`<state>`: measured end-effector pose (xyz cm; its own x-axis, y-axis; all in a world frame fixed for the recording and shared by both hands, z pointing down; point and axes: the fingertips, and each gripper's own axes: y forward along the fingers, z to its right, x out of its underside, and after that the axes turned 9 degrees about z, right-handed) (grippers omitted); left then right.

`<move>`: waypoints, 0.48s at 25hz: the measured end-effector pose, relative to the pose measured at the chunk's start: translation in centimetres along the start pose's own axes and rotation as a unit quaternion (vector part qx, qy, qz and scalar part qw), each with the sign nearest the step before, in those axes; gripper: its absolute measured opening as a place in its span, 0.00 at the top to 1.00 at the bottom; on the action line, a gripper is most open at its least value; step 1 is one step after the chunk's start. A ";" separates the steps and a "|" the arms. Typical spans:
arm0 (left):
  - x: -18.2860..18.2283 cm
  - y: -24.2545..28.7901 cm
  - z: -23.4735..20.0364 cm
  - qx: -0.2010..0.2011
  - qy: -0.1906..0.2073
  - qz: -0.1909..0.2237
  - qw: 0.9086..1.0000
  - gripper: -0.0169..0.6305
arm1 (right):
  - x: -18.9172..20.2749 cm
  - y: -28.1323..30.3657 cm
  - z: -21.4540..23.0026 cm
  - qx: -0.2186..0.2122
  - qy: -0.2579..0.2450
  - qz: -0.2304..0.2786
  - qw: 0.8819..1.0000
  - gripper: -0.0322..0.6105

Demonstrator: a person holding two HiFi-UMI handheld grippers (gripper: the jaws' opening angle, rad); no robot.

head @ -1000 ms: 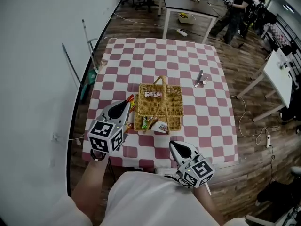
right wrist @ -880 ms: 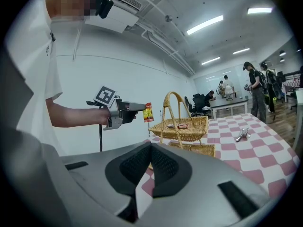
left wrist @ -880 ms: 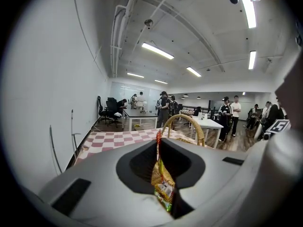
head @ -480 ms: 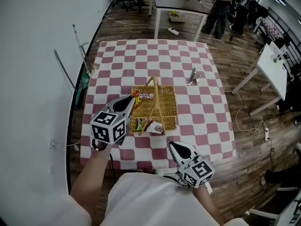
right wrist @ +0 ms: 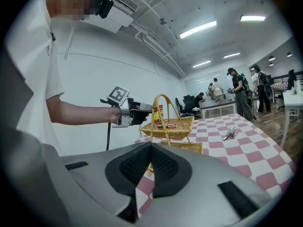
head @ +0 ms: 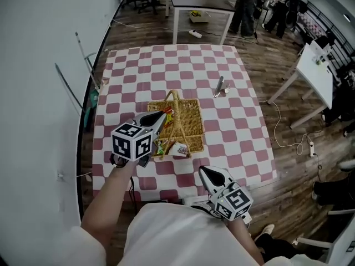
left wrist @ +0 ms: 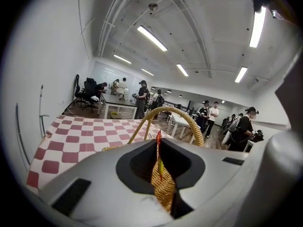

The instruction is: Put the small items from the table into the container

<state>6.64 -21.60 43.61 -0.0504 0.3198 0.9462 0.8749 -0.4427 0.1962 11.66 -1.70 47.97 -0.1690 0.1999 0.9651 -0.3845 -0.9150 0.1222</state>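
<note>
The left gripper [head: 162, 116] has moved in from the left side of the table and now its tip is over the left rim of the basket [head: 191, 118], a flat box of woven yellow straw with a tall hoop handle. The right gripper [head: 206, 172] has stayed where it was, low by the near edge of the table.

The jaws of the left gripper are squeezed on a thin red and yellow packet [left wrist: 159, 164]. The packet stands on its edge between them, and its red end sticks out past the tips. It hangs above the basket and is not yet lying inside.

The jaws of the right gripper are pressed together with nothing between them.

The basket sits in the middle of a table with a red and white checked cloth [head: 166, 65]. At the near end of the basket lie some small packets [head: 178, 149], one white and one partly green. A small shiny silver thing [head: 219, 86] lies on the cloth past the far right corner of the basket, well apart from it. It is too small to tell what it is.
</note>
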 end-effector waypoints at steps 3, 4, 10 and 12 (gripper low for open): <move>0.4 0.9 0.4 0.011 -0.008 -0.010 1.000 0.91 | 0.0 -0.3 0.3 0.008 0.001 0.000 1.000 0.95; 0.5 1.2 0.5 0.015 -0.010 -0.015 1.000 0.91 | 0.0 -0.4 0.4 0.011 0.001 0.000 1.000 0.95; 1.3 2.0 0.8 0.029 -0.018 -0.033 0.999 0.91 | 0.2 -0.9 0.6 0.024 0.001 -0.001 1.000 0.95; 1.3 2.1 0.8 0.029 -0.016 -0.036 0.999 0.91 | 0.1 -0.9 0.6 0.026 0.001 -0.002 1.000 0.95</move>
<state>8.84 -21.42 45.07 -0.0994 0.3763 0.9211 0.8964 -0.3681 0.2471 12.58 -1.07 48.10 -0.1693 0.2031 0.9644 -0.3374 -0.9314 0.1369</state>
